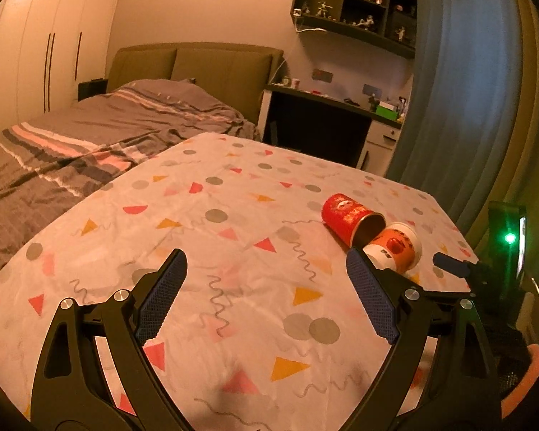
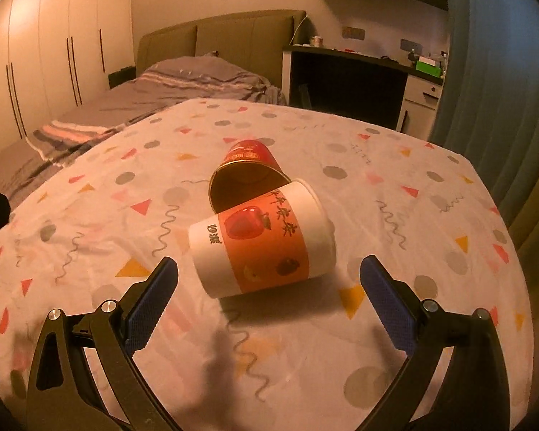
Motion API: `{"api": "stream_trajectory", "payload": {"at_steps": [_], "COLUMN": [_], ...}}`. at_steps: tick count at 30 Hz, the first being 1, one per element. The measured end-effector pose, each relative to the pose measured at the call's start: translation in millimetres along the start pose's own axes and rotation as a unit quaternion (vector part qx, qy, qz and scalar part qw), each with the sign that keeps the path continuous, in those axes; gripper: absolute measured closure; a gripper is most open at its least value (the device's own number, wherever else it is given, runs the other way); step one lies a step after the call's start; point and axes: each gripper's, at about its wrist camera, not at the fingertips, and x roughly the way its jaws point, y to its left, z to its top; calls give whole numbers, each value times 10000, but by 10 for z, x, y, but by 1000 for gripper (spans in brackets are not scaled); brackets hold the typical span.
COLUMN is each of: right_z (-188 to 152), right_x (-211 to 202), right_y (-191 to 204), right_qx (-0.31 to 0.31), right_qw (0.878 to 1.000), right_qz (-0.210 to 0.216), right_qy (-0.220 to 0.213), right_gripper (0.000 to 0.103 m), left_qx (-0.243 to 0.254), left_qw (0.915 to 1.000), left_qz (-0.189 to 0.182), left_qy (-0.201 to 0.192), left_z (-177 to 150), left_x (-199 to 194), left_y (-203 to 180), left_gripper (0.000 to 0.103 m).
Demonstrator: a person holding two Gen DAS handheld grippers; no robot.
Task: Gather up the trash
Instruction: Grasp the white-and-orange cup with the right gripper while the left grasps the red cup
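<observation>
1. Paper trash is not yet collected: the white-and-orange cup (image 2: pixel 262 240) lies on its side at the centre of my right view, touching the red cup (image 2: pixel 248 168) tipped over just behind it
2. Both my right gripper (image 2: pixel 269 280) and left gripper (image 1: pixel 266 287) stand wide, holding nothing; the white cup sits just ahead of my right fingers
3. Picking up both cups is left; I see no bin
4. Around: patterned tablecloth (image 2: pixel 413 215), bed (image 1: pixel 90 133) upper left, desk (image 1: pixel 327 107) upper right; nothing blocks my reach
</observation>
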Motion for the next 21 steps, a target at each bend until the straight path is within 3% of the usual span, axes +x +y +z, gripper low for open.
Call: {"api": "stream_trajectory", "payload": {"at_steps": [3, 9, 21], "right_z": [34, 58, -1], "right_x": [55, 156, -1], "right_y": [-13, -12, -149], "right_qx": [41, 46, 246], "right_qw": [10000, 9997, 9996], "right_qz": [49, 84, 102], "right_qy": [27, 233, 0], "right_gripper": [6, 18, 19], "left_qx": [23, 33, 242], "left_qw": [10000, 9999, 9992], "left_qz": [3, -39, -150], "left_qy": [46, 106, 291], "left_z": [8, 32, 11], "left_x": [45, 121, 322], "left_y": [-9, -36, -209], "left_gripper": [14, 14, 14]}}
